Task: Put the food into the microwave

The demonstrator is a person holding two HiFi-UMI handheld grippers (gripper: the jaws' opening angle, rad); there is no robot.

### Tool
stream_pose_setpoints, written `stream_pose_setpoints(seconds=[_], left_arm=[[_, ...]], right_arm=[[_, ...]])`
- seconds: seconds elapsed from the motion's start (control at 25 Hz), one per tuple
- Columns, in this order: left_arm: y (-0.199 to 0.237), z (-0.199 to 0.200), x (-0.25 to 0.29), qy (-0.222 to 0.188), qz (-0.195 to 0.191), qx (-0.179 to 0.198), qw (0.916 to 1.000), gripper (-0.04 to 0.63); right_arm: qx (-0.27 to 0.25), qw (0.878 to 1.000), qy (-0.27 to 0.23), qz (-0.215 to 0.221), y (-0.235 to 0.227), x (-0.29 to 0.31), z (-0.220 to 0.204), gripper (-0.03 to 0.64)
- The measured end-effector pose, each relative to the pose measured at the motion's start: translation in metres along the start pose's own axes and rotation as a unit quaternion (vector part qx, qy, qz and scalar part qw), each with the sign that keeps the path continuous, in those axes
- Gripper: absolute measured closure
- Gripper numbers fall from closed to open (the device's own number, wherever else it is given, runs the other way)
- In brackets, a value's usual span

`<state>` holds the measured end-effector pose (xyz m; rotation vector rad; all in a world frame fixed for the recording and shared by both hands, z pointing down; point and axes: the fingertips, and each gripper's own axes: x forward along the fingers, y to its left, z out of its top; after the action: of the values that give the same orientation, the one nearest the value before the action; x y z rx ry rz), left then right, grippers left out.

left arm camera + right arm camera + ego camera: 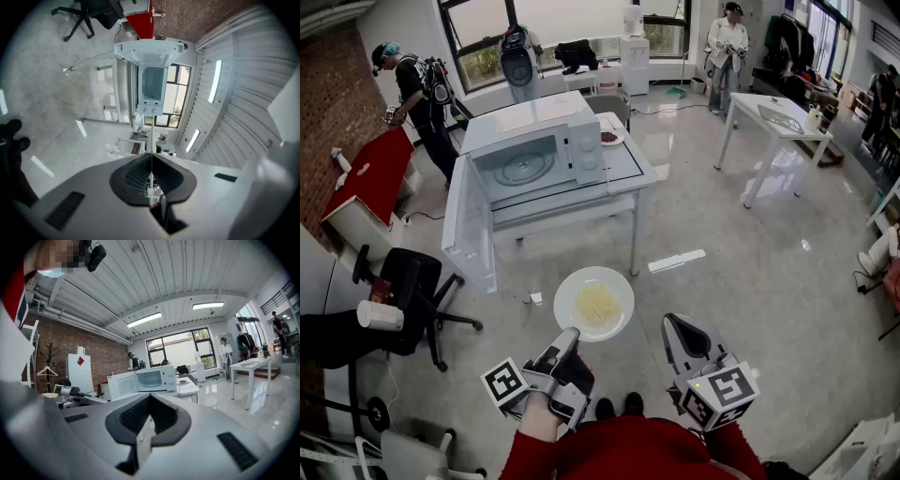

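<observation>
- One round white plate (pixel 571 291) of pale noodles (pixel 597 303), rim pinched by the left gripper (pixel 571 335).
- Right gripper (pixel 674 325) pressed together, empty.
- Boxy white microwave (pixel 534 150), door open.

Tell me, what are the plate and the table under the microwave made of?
The plate looks like glossy white ceramic, maybe melamine: it is smooth, thin-rimmed and evenly white. The table has a smooth, slightly shiny white top, perhaps laminate or glass. It stands on thin straight legs that look like white-painted metal.
</observation>
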<state>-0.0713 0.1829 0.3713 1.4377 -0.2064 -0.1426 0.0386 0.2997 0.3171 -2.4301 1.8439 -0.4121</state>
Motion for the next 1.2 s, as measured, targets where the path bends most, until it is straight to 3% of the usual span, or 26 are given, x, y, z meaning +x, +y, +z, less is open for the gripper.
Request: stream_pose_setpoints(seconds=[0.44, 0.72, 1.2], left_arm=[[0.005, 0.004, 0.002, -0.008, 0.004, -0.008, 0.9999, 0.575], [0.007, 0.006, 0.012, -0.018, 0.013, -0.008, 0.9997, 0.577], [-0.008, 0.02, 0.032, -0.066, 0.008, 0.023, 0.9975, 0.575]], right_arm=[[-0.009, 1.0, 0.011, 0.006, 0.001, 0.006, -0.002, 0.603], [0.023, 0.999, 0.023, 0.016, -0.01, 0.01, -0.007, 0.603], [0.011, 0.999, 0.037, 0.024, -0.042, 0.014, 0.0, 0.603]])
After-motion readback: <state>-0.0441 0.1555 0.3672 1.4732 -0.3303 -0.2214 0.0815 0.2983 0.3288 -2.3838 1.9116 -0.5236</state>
